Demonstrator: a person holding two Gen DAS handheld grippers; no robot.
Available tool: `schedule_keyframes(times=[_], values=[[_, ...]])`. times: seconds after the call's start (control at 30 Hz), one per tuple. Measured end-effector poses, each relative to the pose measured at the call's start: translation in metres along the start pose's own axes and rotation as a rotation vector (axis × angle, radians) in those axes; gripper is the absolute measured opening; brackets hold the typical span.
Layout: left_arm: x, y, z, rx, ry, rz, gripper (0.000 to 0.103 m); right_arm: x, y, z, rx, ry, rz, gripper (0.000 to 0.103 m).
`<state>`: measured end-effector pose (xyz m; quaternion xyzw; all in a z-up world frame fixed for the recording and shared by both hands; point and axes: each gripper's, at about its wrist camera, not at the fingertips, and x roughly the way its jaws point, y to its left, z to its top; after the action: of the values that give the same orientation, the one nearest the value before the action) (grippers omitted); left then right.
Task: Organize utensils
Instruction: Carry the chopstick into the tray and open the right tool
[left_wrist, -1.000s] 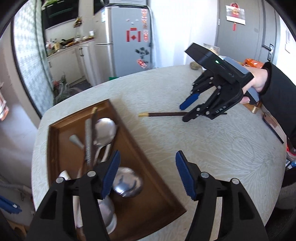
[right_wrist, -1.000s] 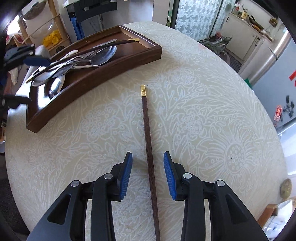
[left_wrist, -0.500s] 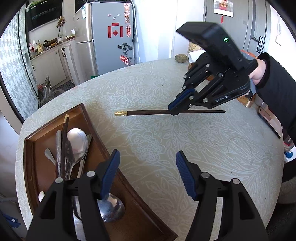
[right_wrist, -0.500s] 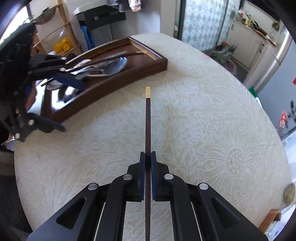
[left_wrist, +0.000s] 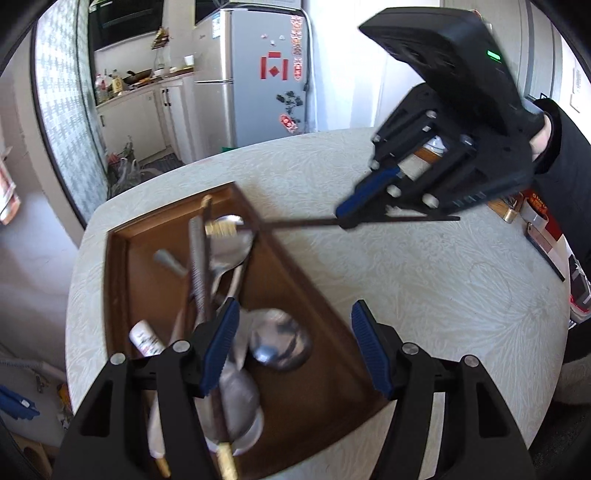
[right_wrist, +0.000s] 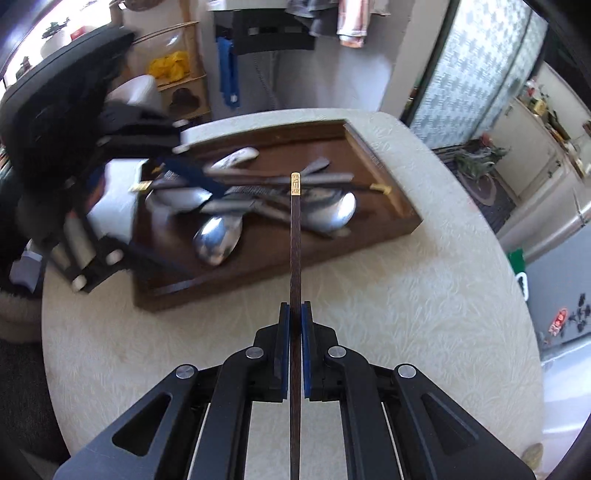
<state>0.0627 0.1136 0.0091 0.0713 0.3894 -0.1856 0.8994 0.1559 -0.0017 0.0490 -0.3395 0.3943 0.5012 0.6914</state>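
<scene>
Right gripper (right_wrist: 294, 347) is clenched on a dark chopstick (right_wrist: 295, 251); its gold tip is seen at 12 o'clock over the wooden tray (right_wrist: 388, 236); only the left view shows the left gripper (left_wrist: 291, 347) released above the tray's spoons (left_wrist: 275, 338).

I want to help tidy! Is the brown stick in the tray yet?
Not yet. The right claw holds the chopstick in the air; its gold tip is over the wooden tray.
</scene>
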Motion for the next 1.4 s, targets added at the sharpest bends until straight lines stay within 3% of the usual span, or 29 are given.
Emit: schedule_keyframes(times=[0.2, 0.37, 0.5, 0.87, 1.17, 1.2, 1.27, 1.4], values=[[-0.027, 0.018, -0.021, -0.056, -0.021, 0.027, 0.067, 0.02, 0.016, 0.05, 0.137, -0.021, -0.042, 0.005], [-0.04, 0.024, -0.034, -0.066, -0.031, 0.042, 0.067, 0.037, 0.033, 0.067, 0.27, -0.009, -0.085, 0.005], [-0.043, 0.02, -0.038, -0.064, -0.044, 0.045, 0.067, 0.044, 0.039, 0.07, 0.404, -0.012, -0.143, 0.005], [-0.053, 0.008, -0.051, -0.073, -0.085, 0.071, 0.067, 0.055, 0.051, 0.06, 0.731, -0.038, -0.194, 0.006], [-0.065, 0.003, -0.056, -0.086, -0.12, 0.059, 0.068, 0.058, 0.046, 0.067, 0.845, -0.044, -0.257, 0.007], [-0.066, 0.004, -0.056, -0.088, -0.122, 0.06, 0.068, 0.06, 0.045, 0.068, 0.846, -0.034, -0.266, 0.01], [-0.068, 0.004, -0.057, -0.088, -0.126, 0.062, 0.068, 0.061, 0.046, 0.067, 0.832, -0.026, -0.275, 0.048], [-0.069, 0.005, -0.059, -0.097, -0.128, 0.076, 0.072, 0.048, 0.051, 0.059, 0.789, -0.052, -0.304, 0.054]])
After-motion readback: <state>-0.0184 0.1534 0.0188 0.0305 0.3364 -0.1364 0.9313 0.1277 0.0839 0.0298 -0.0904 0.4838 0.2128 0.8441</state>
